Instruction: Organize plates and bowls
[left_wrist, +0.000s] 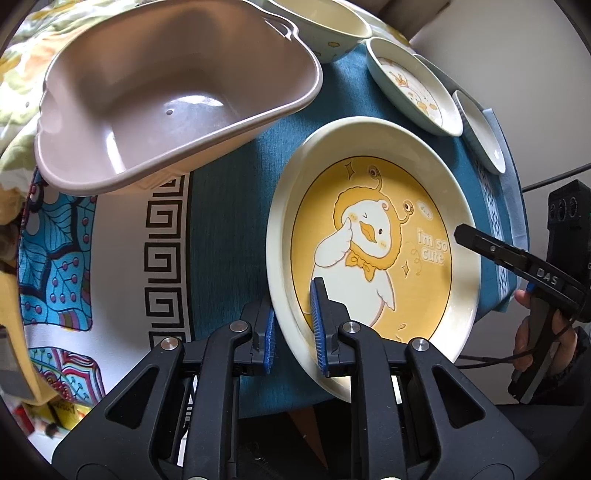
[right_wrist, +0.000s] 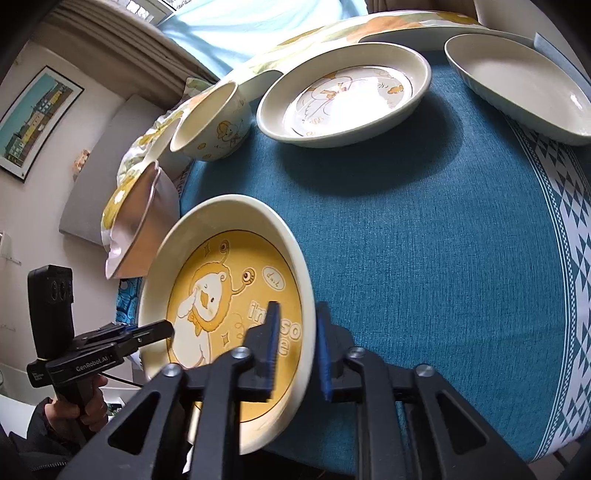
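Right now your yellow duck plate (left_wrist: 373, 236) sits at the near edge of the table, on its teal tablecloth (right_wrist: 424, 240). Your left gripper (left_wrist: 295, 332) is clenched on its rim; your right gripper (right_wrist: 295, 347) straddles the opposite rim, pads not pressing. Beside the plate stands a pink basin (left_wrist: 177, 96); a small bowl (right_wrist: 210, 122), a pale duck plate (right_wrist: 343, 96) and a white dish (right_wrist: 517, 85) line the far edge. A framed picture (right_wrist: 37, 118) hangs on the wall.
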